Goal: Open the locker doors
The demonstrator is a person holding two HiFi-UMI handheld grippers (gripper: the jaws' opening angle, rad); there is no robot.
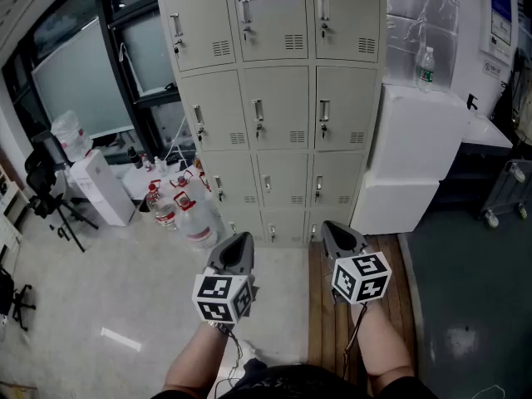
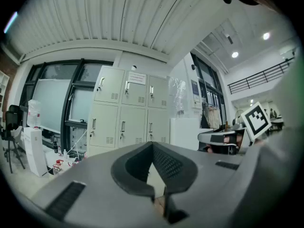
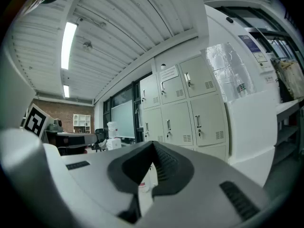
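Head view — locker doors (image 1: 283, 98) dead ahead, all shut. Down low, left tongs (image 1: 239, 239) and right tongs (image 1: 333, 229) level, side by side, both pinched closed on nothing — well short of those doors.

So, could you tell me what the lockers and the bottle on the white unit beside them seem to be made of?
Lockers: probably painted sheet metal, matte beige; punched vent slots and shiny latch handles suggest it. Bottle: apparently clear plastic, since it looks see-through.

Beige locker doors (image 1: 274, 106) — all shut, three columns, four rows, small vents.
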